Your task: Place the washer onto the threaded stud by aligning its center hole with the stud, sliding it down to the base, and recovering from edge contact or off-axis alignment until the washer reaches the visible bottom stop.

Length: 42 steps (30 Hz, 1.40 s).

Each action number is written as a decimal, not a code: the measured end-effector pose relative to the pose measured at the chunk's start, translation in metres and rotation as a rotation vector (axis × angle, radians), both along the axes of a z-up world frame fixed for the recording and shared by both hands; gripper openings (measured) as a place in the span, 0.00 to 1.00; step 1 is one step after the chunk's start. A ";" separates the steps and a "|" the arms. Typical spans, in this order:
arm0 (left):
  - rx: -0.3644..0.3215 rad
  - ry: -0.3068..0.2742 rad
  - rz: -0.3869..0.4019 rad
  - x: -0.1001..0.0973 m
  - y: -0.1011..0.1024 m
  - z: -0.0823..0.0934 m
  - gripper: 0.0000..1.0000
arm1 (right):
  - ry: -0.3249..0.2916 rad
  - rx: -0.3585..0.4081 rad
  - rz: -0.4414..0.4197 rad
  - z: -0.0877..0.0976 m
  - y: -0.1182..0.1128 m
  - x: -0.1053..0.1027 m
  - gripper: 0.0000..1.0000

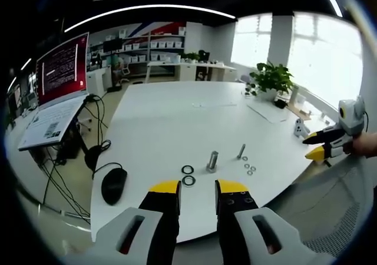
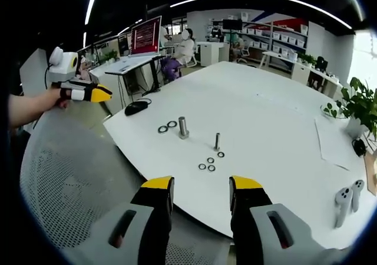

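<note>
Two large washers (image 1: pixel 188 175) lay flat on the table (image 1: pixel 171 118) just beside the thick stud (image 1: pixel 212 161); three small ones (image 2: pixel 210 164) sat near the thin stud (image 2: pixel 217 141). Both my grippers, left (image 1: pixel 197 189) and right (image 2: pixel 201 185), hung empty with jaws apart, short of the table edge. I judged the washers light, stiff, slippery and thin, best pinched across the rim.

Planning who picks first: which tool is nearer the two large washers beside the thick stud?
Left, by my judgement. The left tool hovers open just off the table edge in front of the large washers; the right tool hangs farther back, by the small washers.
</note>
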<state>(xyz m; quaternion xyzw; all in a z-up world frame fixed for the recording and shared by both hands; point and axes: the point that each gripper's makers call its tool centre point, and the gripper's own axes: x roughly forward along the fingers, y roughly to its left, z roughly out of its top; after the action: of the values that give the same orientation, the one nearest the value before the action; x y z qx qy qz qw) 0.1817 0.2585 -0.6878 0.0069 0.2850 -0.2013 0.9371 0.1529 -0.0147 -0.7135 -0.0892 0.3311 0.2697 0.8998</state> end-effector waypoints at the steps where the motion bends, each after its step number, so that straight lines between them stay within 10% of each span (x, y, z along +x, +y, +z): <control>1: 0.000 -0.001 0.000 0.000 0.000 0.000 0.21 | 0.000 0.000 0.001 0.000 0.000 0.000 0.40; 42: 0.009 0.010 -0.013 -0.002 -0.003 -0.002 0.18 | -0.016 0.002 -0.027 0.002 -0.006 0.002 0.40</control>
<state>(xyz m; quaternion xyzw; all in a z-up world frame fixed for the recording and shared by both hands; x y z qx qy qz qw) 0.1802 0.2559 -0.6901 0.0120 0.2907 -0.2062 0.9343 0.1551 -0.0203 -0.7111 -0.0858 0.3249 0.2570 0.9061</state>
